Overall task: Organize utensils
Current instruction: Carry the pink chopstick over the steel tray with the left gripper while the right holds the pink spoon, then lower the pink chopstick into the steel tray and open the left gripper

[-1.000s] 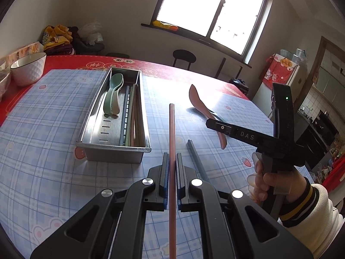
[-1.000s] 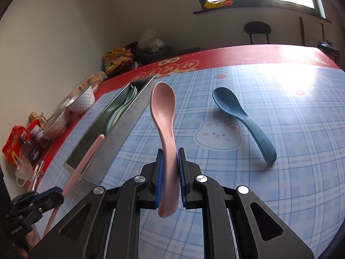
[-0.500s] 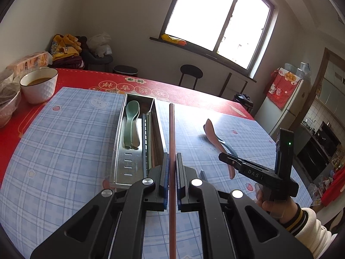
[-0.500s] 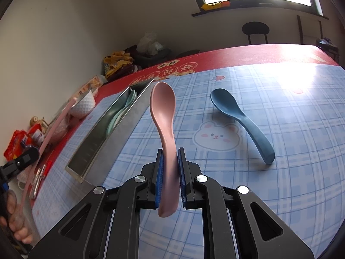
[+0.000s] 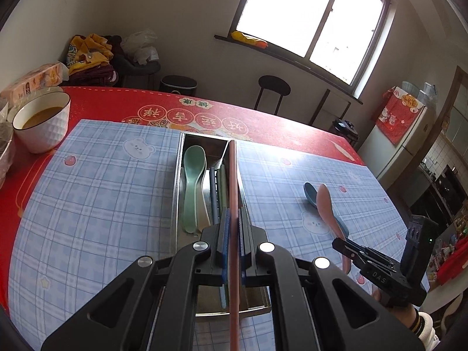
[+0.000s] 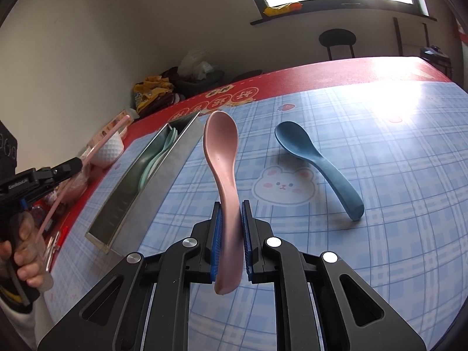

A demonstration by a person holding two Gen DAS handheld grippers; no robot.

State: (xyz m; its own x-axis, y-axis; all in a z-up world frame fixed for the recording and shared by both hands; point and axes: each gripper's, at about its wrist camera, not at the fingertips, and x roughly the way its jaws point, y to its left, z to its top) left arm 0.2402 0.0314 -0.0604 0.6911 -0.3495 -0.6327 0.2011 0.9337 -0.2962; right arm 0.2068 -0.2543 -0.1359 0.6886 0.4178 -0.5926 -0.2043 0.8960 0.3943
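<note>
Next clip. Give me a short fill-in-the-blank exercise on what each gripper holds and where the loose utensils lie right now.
1. The left gripper is shut on a pink ____.
2. The right gripper is shut on a pink spoon by its ____.
3. The spoon lying loose on the checked mat is ____ in colour.
4. The green spoon lies inside the metal ____.

Missing words: chopstick; handle; blue; tray

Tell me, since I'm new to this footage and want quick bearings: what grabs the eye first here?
Each claw grips something pink: the left claw is shut on a pink chopstick pointing over the metal tray, the right claw on a pink spoon raised above the blue checked mat. A blue spoon lies alone on that mat, right of the tray, where green spoons already rest.
</note>
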